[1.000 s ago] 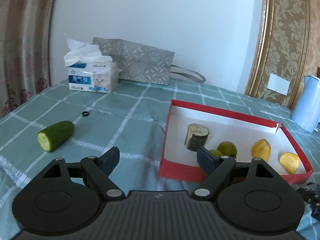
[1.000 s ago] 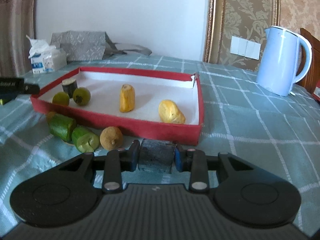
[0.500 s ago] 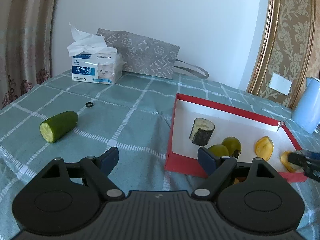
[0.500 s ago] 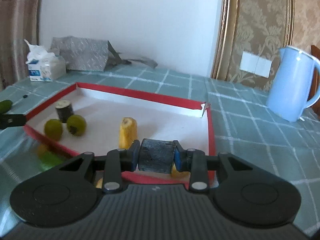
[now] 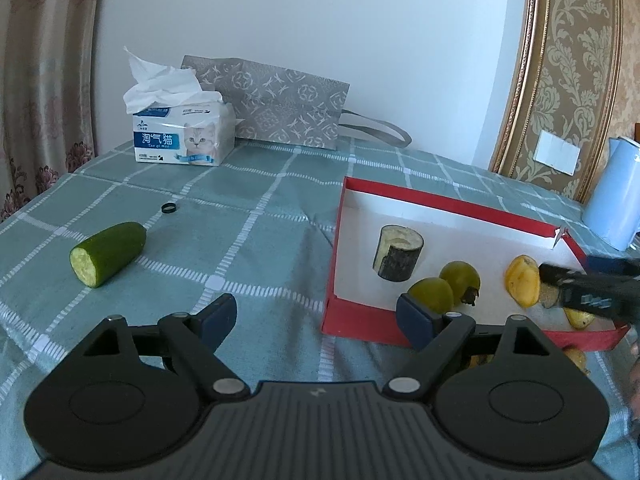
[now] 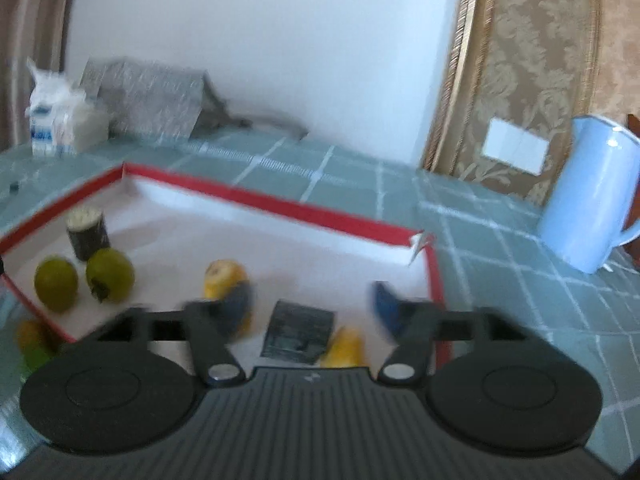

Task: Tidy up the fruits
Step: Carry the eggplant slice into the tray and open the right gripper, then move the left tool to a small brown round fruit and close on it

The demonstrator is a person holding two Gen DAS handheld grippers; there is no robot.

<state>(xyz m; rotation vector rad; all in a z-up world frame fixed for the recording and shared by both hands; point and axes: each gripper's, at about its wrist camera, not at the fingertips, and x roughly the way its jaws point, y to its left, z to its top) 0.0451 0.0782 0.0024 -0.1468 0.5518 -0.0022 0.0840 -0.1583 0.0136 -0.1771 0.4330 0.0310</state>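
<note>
Over the red tray [image 6: 256, 200], the right tongs [image 6: 312, 304] have just been opening; the dark chunk [image 6: 298, 334] sits loose between them inside. Left tongs [image 5: 316, 316] hover wide and empty. Next likely: fetching the cucumber piece [image 5: 108, 254] off the bench [image 5: 248, 216].
</note>
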